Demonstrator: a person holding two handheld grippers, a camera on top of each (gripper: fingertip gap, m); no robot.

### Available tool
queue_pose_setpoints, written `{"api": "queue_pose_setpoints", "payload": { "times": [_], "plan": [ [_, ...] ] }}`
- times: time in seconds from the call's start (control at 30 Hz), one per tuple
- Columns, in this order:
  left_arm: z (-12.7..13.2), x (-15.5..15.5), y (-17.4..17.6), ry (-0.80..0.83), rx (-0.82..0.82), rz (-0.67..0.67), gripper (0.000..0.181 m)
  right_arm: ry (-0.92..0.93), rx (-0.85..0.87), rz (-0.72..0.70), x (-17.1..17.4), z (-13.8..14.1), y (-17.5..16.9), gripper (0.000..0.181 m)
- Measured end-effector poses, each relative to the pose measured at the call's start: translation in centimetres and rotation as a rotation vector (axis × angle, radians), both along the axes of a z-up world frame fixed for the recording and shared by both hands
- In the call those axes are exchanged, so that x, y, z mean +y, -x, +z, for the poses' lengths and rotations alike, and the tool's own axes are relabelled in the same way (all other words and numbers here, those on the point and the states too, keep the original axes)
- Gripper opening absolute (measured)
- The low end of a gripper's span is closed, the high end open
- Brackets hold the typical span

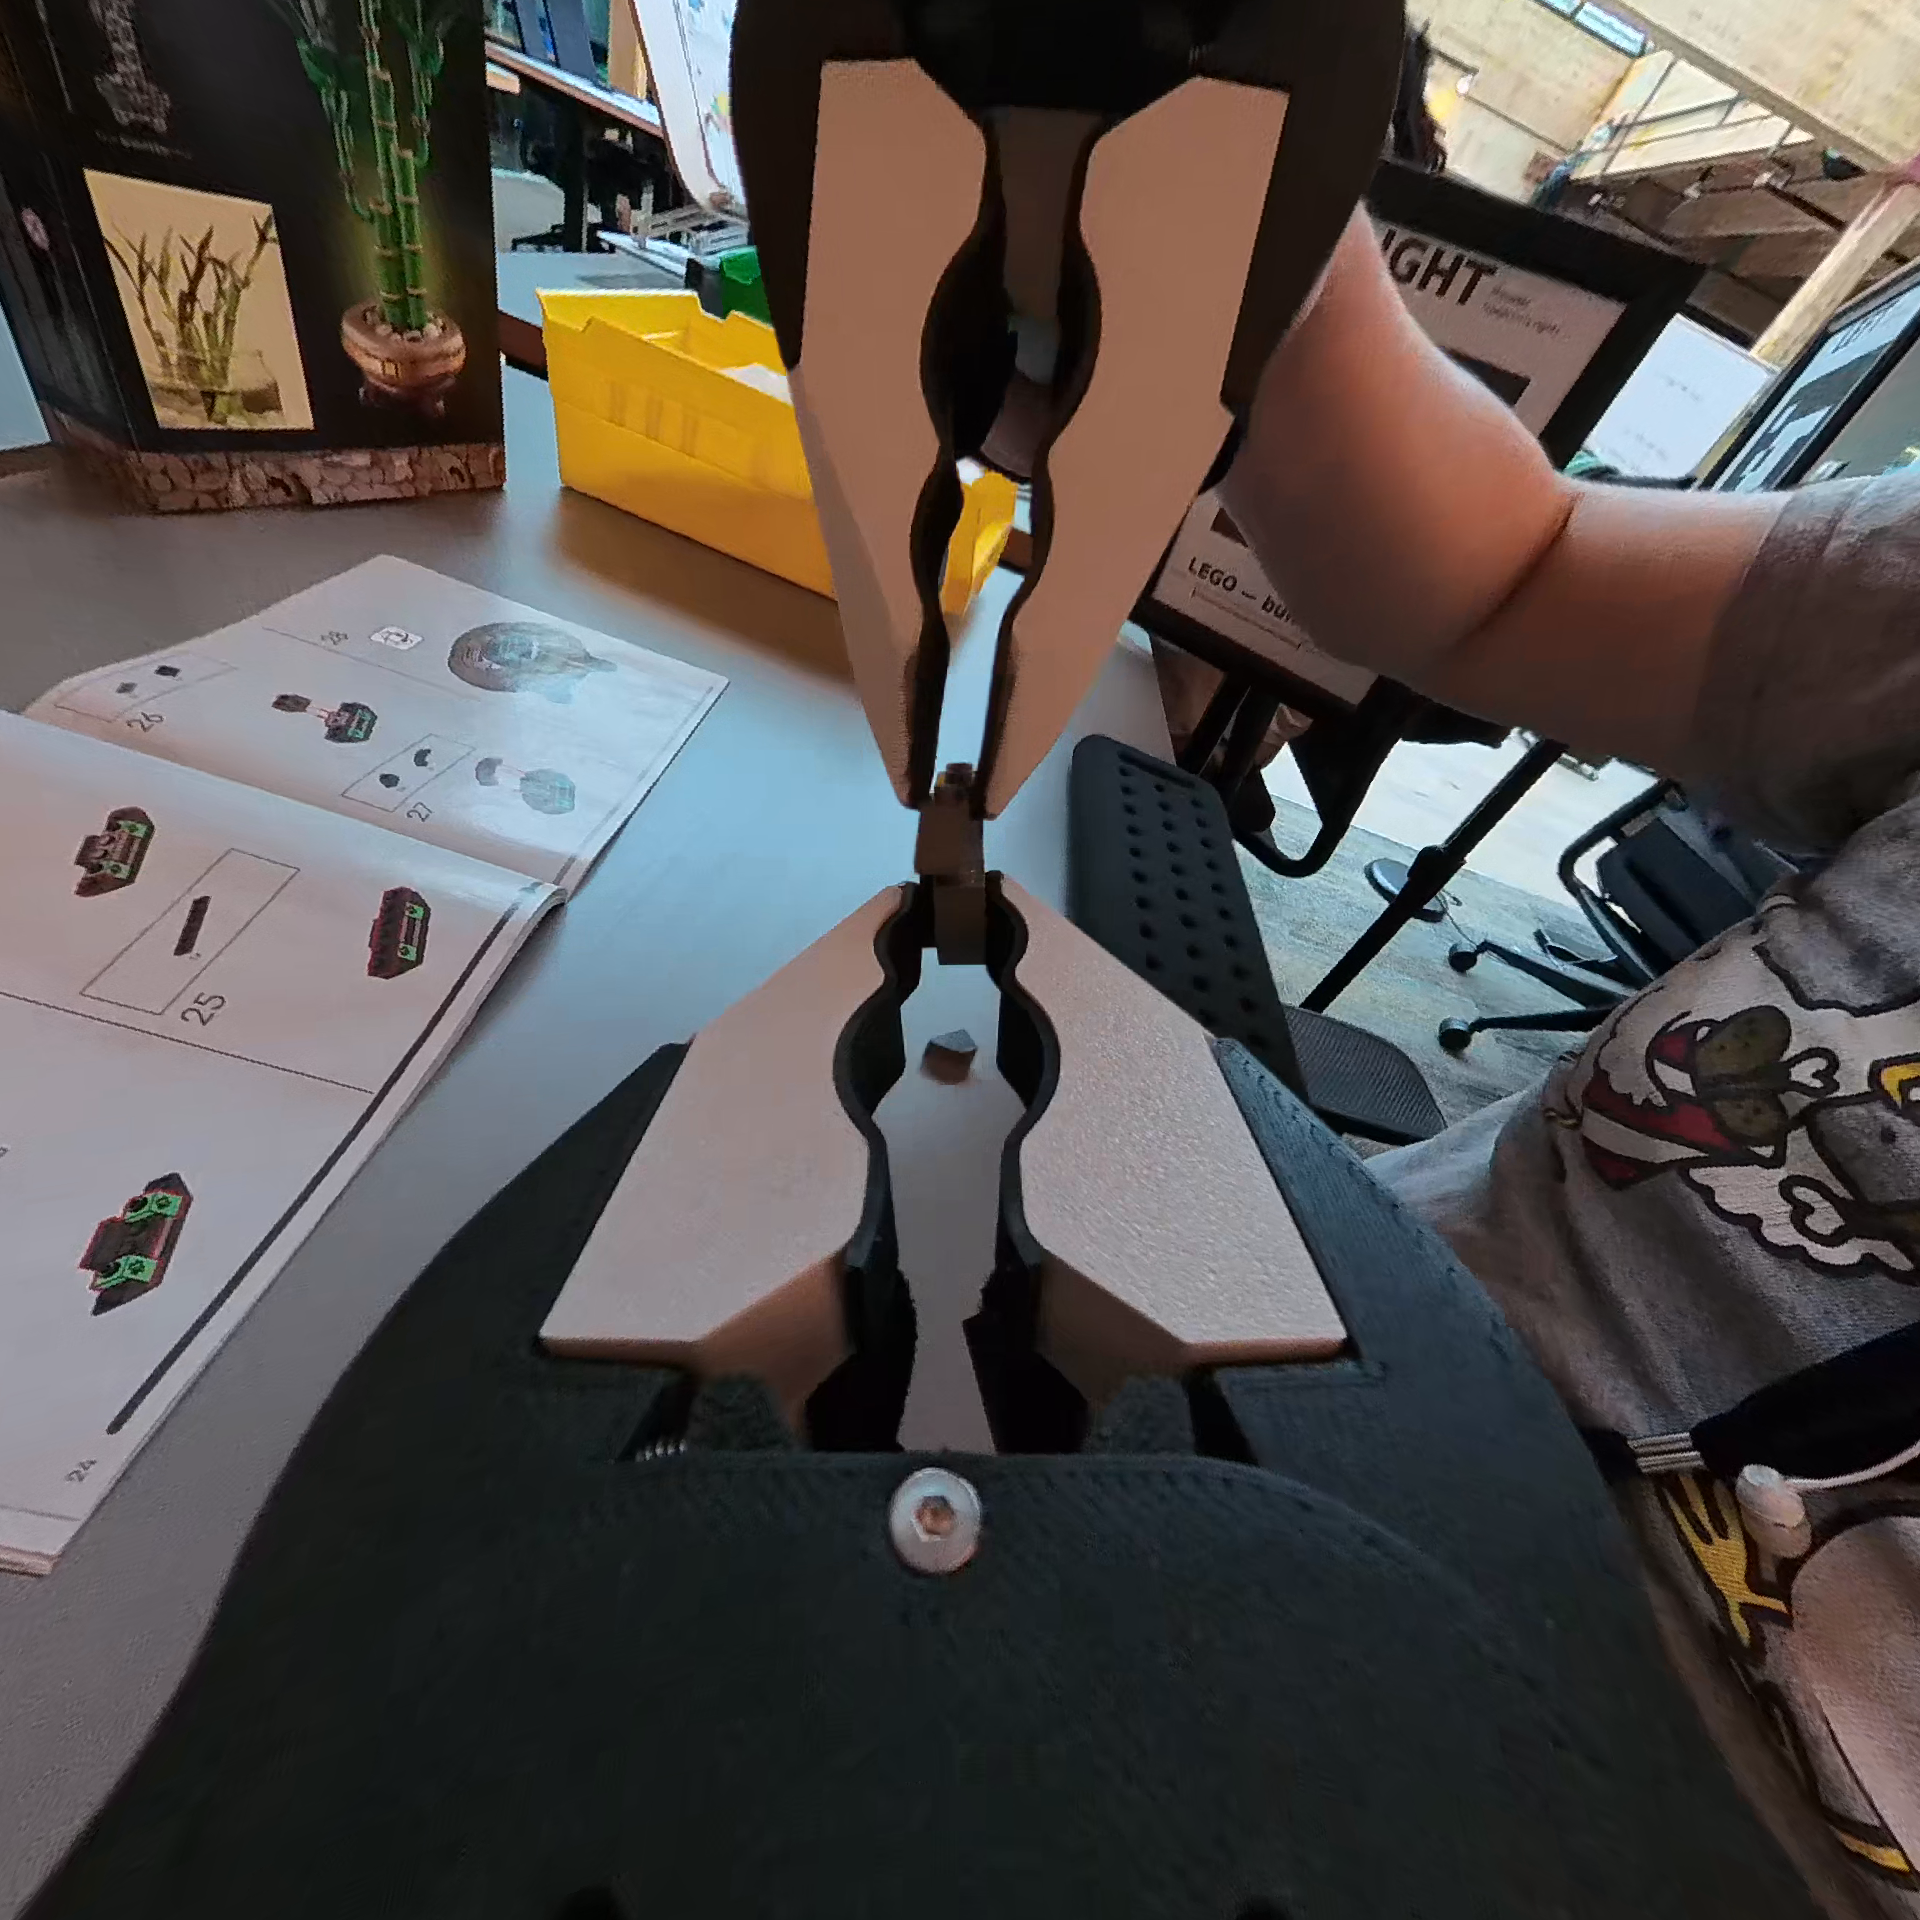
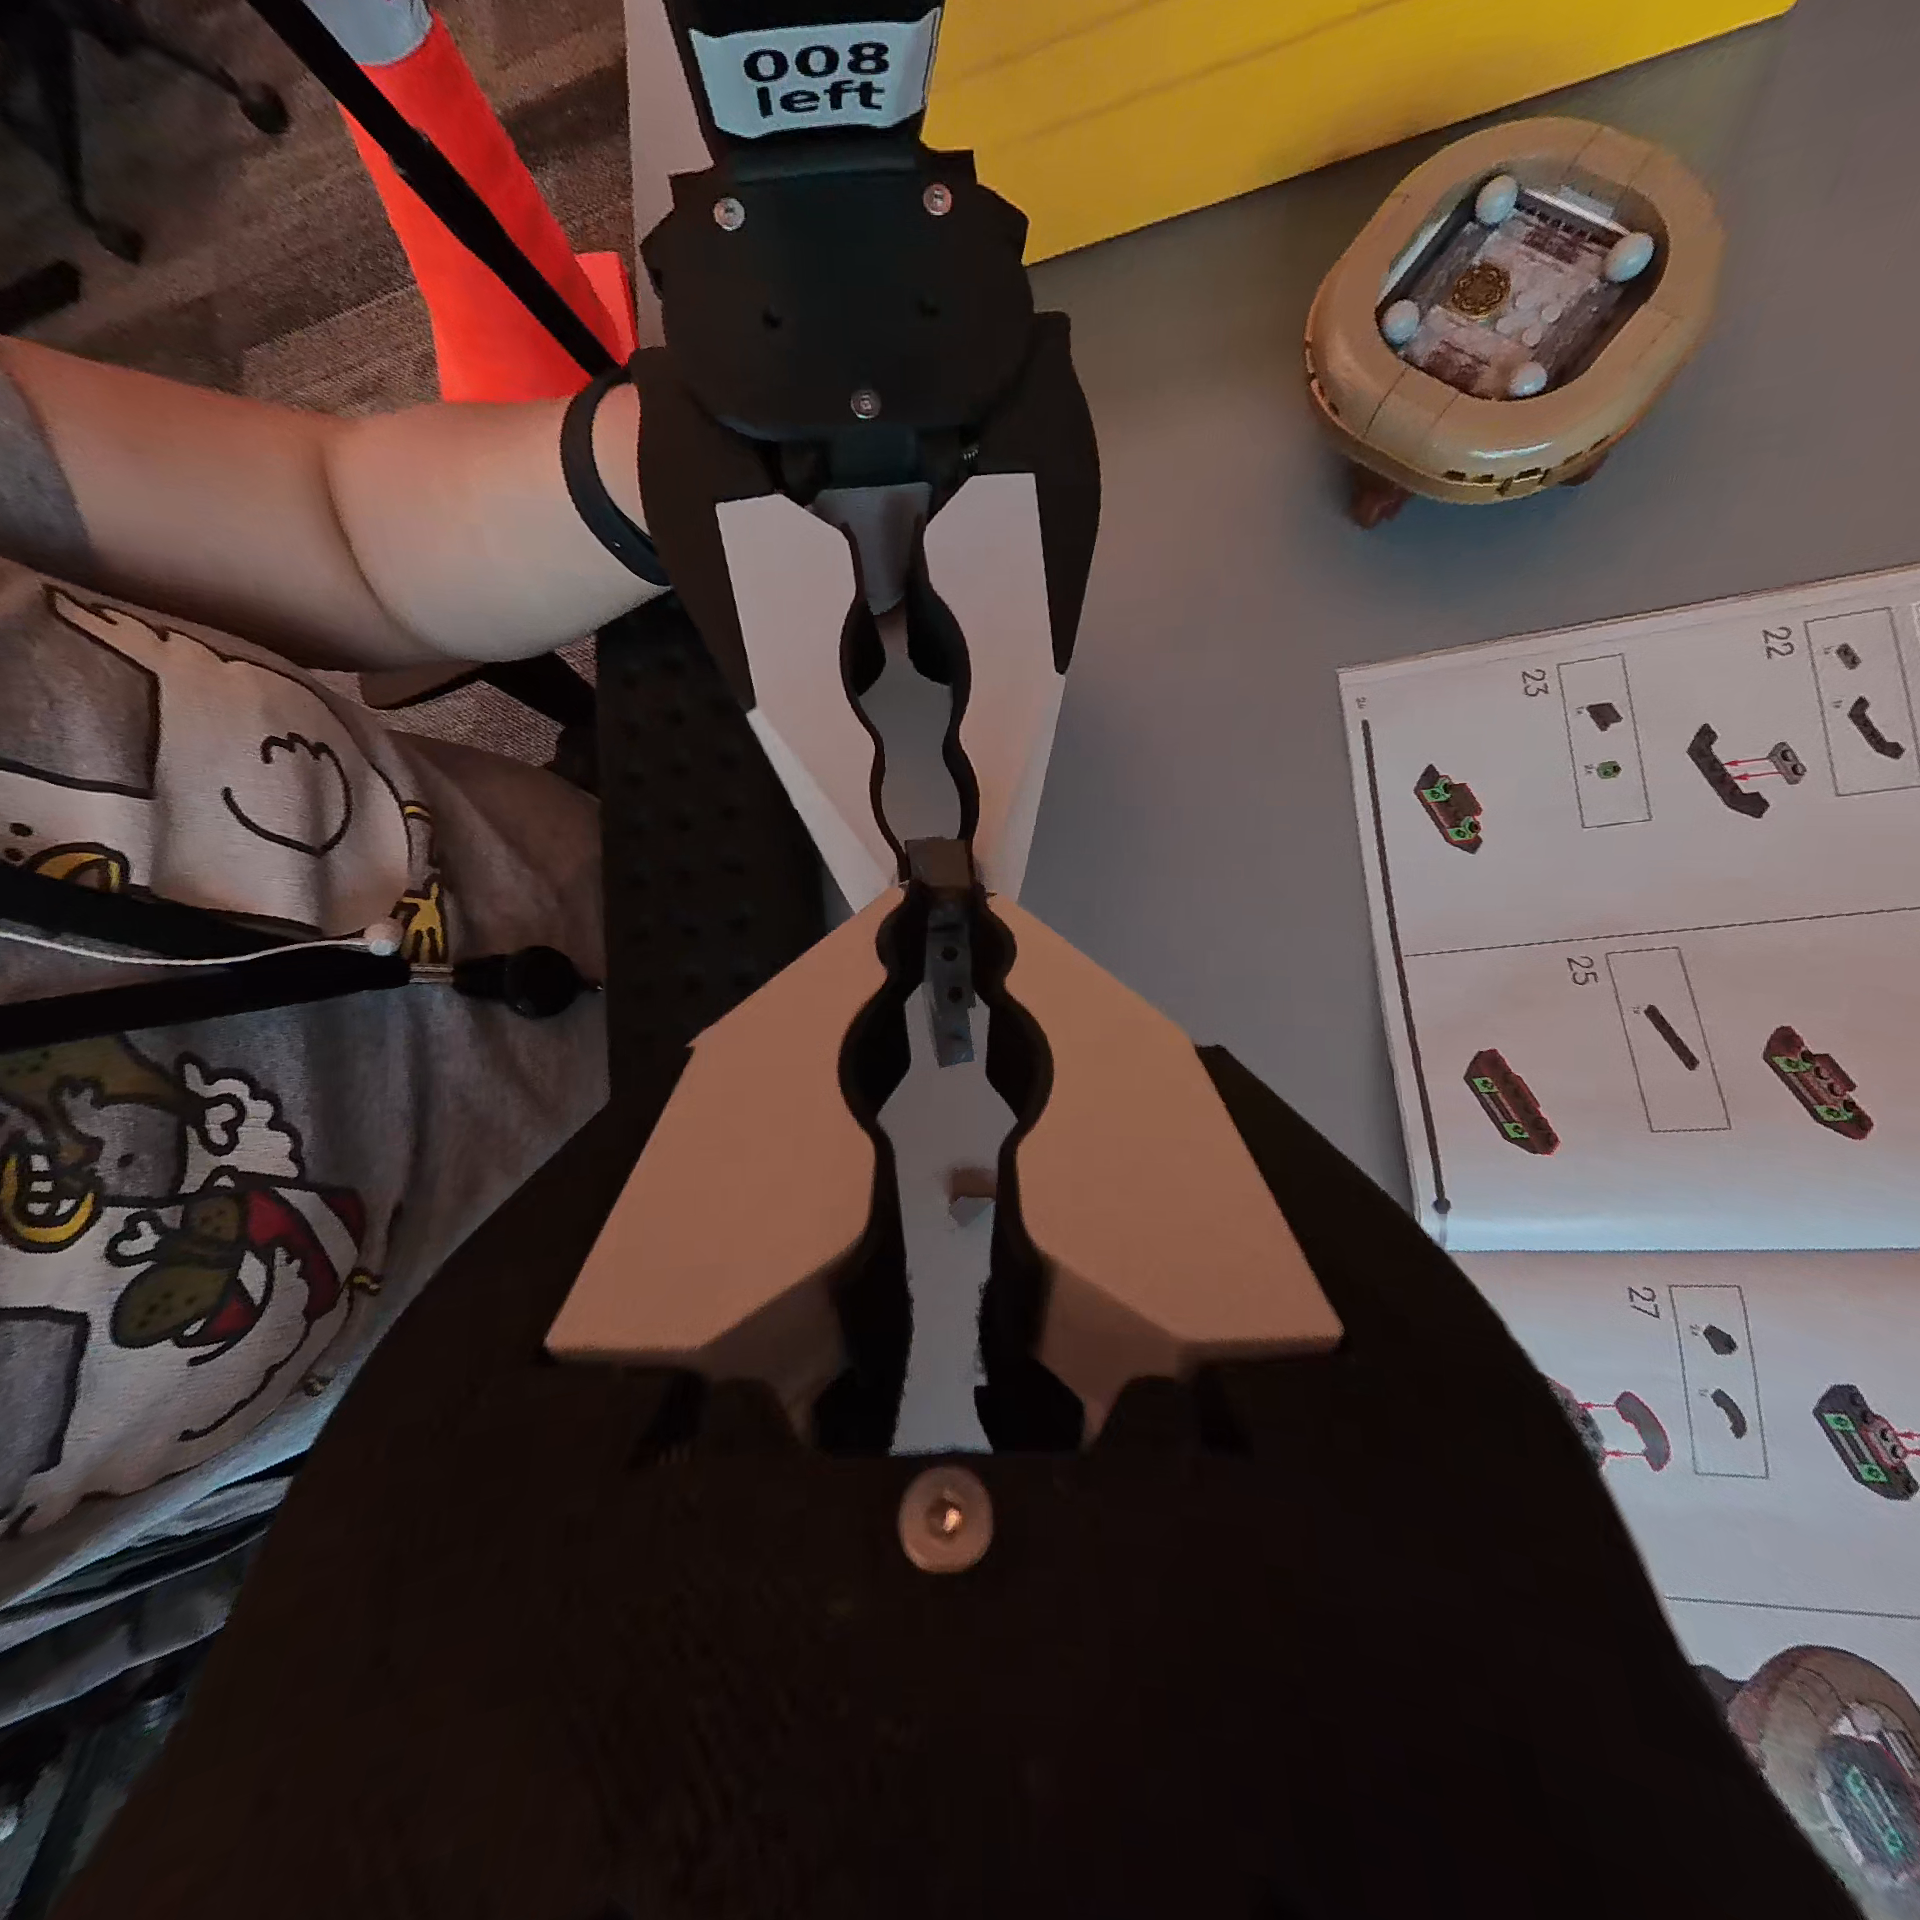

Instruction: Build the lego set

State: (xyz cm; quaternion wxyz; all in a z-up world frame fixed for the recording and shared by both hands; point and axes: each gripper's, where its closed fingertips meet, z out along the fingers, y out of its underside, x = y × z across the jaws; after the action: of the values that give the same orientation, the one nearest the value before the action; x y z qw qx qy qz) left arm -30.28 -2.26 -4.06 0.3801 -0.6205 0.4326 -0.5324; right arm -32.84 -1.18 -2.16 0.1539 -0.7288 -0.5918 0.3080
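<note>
My left gripper (image 1: 951, 904) is shut on a small dark brown brick (image 1: 954, 925). My right gripper (image 1: 951, 795) comes down from above and meets it tip to tip. In the right wrist view my right gripper (image 2: 940, 912) is shut on a narrow dark plate (image 2: 948, 987) that lies along its fingers. The plate's far end touches the brown brick (image 2: 938, 864), which my left gripper (image 2: 940, 871) holds. Both are held above the grey table (image 1: 727, 852). A small loose brown piece (image 1: 948, 1058) lies on the table below; it also shows in the right wrist view (image 2: 971, 1190).
An open instruction booklet (image 1: 260, 935) lies on the left, with the set's box (image 1: 260, 249) and a yellow bin (image 1: 675, 416) behind it. A tan oval pot build (image 2: 1507, 312) stands by the bin. A black chair armrest (image 1: 1174, 883) and the person's torso (image 1: 1714, 1143) are at the table edge. Less than 4 cm separates the two grippers' tips. The small loose brown piece (image 1: 948, 1058) sits 15 cm or so from the ends of my left fingers. Seen from the right wrist view (image 2: 974, 1200) as well.
</note>
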Motion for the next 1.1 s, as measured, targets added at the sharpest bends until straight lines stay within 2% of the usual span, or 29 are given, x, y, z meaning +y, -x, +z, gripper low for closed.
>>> {"api": "queue_pose_setpoints", "payload": {
  "times": [0.3, 0.7, 0.93, 1.1],
  "plan": [
    [-0.6, -0.4, 0.0, -0.031, 0.059, -0.014, 0.009, 0.012, -0.125, 0.062, -0.6, -0.7, -0.2, 0.006],
    [-1.8, -0.2, 0.0, 0.049, 0.11, -0.031, 0.009, -0.092, -0.193, 0.112, -0.4, -1.9, -0.1, 0.006],
    [-2.0, -0.3, 0.0, 0.006, 0.144, -0.027, 0.009, -0.098, -0.252, 0.145, -0.6, -2.2, 0.1, 0.006],
    [-2.2, -0.2, 0.1, 0.013, 0.151, -0.02, 0.009, -0.177, -0.339, 0.186, -0.5, -2.4, 0.2, 0.006]
  ]
}}
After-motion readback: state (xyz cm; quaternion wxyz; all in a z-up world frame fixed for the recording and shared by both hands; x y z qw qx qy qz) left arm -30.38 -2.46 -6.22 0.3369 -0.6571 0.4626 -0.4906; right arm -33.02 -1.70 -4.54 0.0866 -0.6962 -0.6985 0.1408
